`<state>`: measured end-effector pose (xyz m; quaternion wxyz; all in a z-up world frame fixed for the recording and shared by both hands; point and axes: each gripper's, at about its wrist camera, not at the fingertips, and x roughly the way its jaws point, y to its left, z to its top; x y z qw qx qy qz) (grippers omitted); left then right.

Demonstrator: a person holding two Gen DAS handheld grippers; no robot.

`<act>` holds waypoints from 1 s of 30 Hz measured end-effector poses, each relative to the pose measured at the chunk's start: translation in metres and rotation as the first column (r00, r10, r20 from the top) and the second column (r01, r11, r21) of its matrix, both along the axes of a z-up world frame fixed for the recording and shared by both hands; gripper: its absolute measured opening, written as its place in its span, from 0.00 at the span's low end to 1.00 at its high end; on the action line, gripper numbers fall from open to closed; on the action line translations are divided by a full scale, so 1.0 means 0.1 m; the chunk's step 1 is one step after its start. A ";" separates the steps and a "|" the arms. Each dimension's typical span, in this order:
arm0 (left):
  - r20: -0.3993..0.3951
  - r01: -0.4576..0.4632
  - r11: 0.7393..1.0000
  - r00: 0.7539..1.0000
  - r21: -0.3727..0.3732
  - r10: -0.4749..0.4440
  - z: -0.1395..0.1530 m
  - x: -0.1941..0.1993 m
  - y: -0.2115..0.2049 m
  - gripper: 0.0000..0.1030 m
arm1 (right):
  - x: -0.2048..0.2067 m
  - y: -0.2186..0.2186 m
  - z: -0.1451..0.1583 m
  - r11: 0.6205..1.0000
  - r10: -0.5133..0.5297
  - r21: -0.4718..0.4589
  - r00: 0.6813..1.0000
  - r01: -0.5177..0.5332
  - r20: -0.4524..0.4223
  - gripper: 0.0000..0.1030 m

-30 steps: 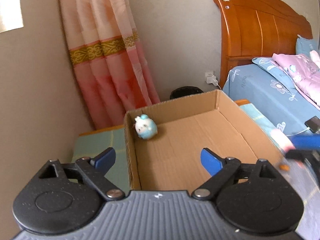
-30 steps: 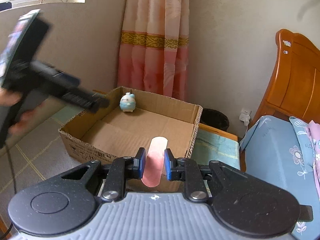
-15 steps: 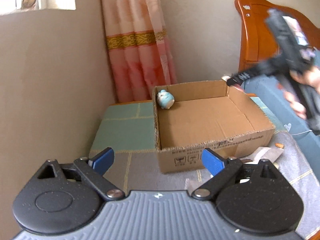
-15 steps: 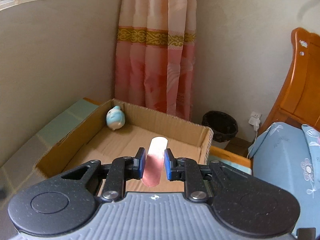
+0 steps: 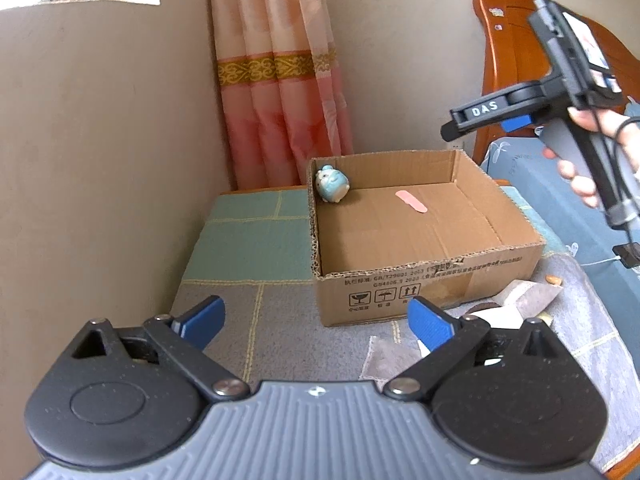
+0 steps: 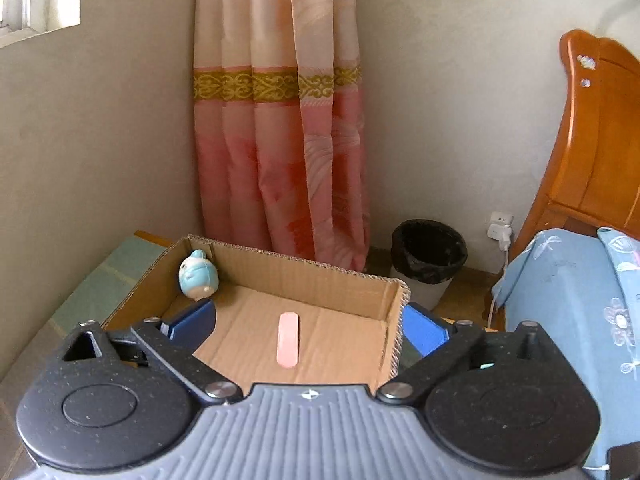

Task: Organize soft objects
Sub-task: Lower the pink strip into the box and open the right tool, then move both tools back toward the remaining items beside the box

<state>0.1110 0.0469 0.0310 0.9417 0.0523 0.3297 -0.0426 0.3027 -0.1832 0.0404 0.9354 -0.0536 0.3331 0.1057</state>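
An open cardboard box [image 5: 432,276] [image 6: 352,280] stands on a patchwork cloth. A small blue plush toy [image 5: 331,185] [image 6: 198,276] sits in its far left corner. A flat pink strip [image 5: 412,201] [image 6: 287,345] lies on the box floor. My left gripper [image 5: 316,322] is open and empty, in front of the box over the cloth. My right gripper [image 6: 308,326] is open and empty, directly above the pink strip; in the left wrist view it hangs high at the right [image 5: 480,114], held by a hand.
A pink curtain [image 6: 280,140] hangs behind the box. A black waste bin [image 6: 428,252] stands by the wall. A bed with blue sheet [image 6: 568,300] and wooden headboard [image 6: 600,140] is at the right. Paper and cloth scraps [image 5: 516,304] lie before the box.
My right gripper has opened and let the pink strip go; it now lies on the box floor. My left gripper has drawn back from the box, still open.
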 end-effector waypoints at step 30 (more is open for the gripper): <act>-0.085 0.126 0.992 0.989 0.001 -0.125 -0.31 -0.38 -0.06 0.96 | -2.00 -0.25 -0.54 0.990 -0.138 -0.039 0.988 0.135 -0.068 1.00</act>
